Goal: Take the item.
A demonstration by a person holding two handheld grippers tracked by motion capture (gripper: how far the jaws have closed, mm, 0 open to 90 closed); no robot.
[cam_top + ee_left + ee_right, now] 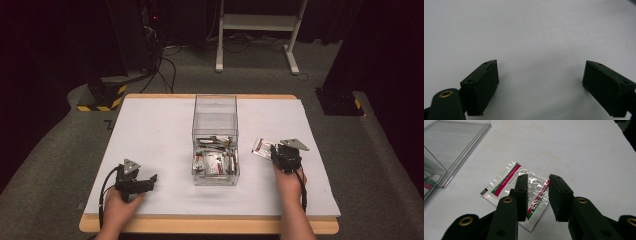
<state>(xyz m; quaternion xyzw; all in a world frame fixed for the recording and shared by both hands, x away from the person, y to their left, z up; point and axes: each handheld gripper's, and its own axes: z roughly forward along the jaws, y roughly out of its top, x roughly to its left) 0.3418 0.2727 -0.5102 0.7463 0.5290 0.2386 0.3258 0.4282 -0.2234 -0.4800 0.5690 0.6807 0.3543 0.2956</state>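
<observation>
Fingers, high view: the right gripper (276, 151) sits right of the clear bin (215, 176), its tips at the near edge of a foil sachet (262, 147); the left gripper (148, 180) rests on the white table (150, 135) well to the bin's left, jaws parted on nothing.
Sachet, high view: it lies flat on the table just right of the bin, forward of the right hand (289, 181); the left hand (119, 210) is far off across the bin, so the right is clearly the nearer.
Bin, high view: more sachets (215, 161) are piled inside, red and silver.
Left gripper view: the two black fingers (482, 87) stand wide apart over bare white table, empty.
Right gripper view, fingers: the fingers (522, 192) are partly apart, hovering above the sachet (506, 181); they don't look to be pinching the foil.
Right gripper view, axis: the sachet's long side runs slantwise from upper left to lower right, passing under the gap and the left finger, most of it left of the gap.
Right gripper view, writing: a magenta and green band runs along the pack with fine print beside it, too small to read, and a small black square at one corner.
Right gripper view, bin: its clear wall (454, 150) stands at upper left, apart from the sachet.
</observation>
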